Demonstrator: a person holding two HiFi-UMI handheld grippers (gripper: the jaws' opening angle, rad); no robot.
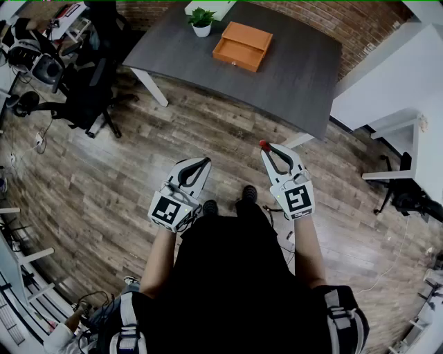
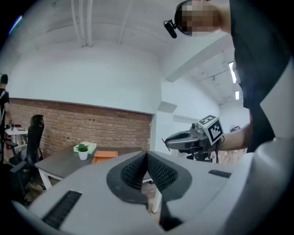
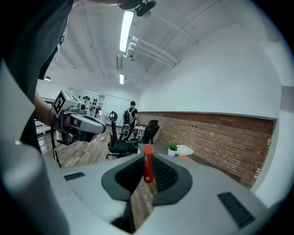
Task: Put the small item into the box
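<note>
Pickup looks done: the right gripper (image 1: 268,148) fingers clamp the red item (image 3: 147,164); the left gripper (image 1: 203,163) fingers are together, empty. The box (image 1: 243,45) sits on the counter (image 1: 304,69) at 12 o'clock, well apart; carrying and dropping remain.

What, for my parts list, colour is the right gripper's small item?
Red: the slim plastic item shows best in the right gripper view.

You have a dark grey counter (image 1: 297,69) standing on the wood floor (image 1: 104,187). On it sit an orange box (image 1: 243,45), a potted plant (image 1: 201,21) just beside the box, and a pale flat thing (image 1: 211,7) at its far edge.
</note>
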